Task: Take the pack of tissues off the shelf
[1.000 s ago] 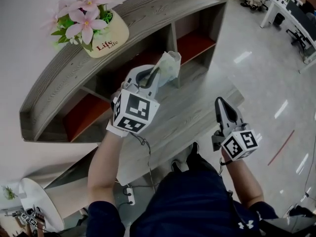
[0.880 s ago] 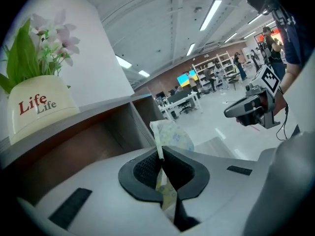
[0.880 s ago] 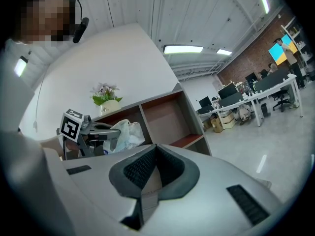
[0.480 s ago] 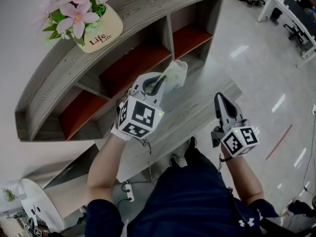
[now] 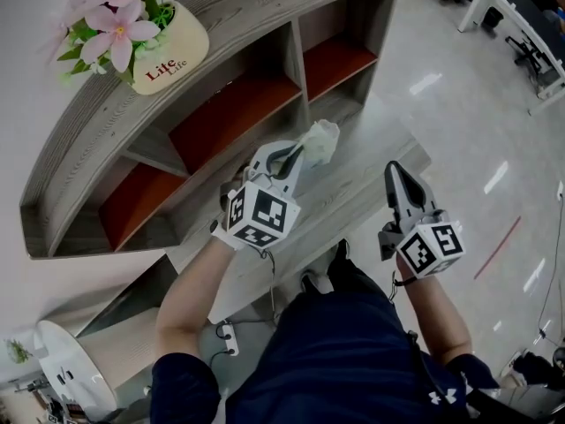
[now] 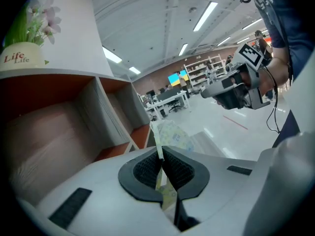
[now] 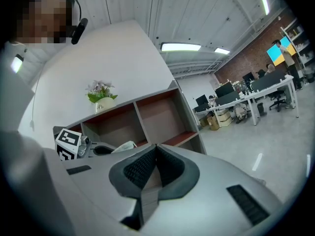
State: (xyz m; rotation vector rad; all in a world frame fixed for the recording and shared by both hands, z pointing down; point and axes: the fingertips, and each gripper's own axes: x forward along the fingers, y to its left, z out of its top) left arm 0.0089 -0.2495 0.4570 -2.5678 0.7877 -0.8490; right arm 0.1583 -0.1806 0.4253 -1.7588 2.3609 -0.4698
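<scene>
- The left hand-held gripper (image 5: 295, 155) is clenched on a thin edge of the pack of tissues (image 5: 320, 140); the pack sticks out beyond the jaw tips.
- The pack is outside the shelf (image 5: 225, 20), in front of its red-floored compartments and over the grey ledge (image 5: 357, 179) at the front.
- The right hand-held gripper (image 5: 395, 170) has its jaws pressed together on nothing and is held to the right, apart from the pack.
- A flower pot (image 5: 166, 53) stands on top of the shelf.

We look across a glossy pale floor (image 5: 459, 122) toward white desks (image 7: 268, 88), a brick wall (image 7: 248, 63) and ceiling strip lights (image 7: 181, 46) in an open office.
</scene>
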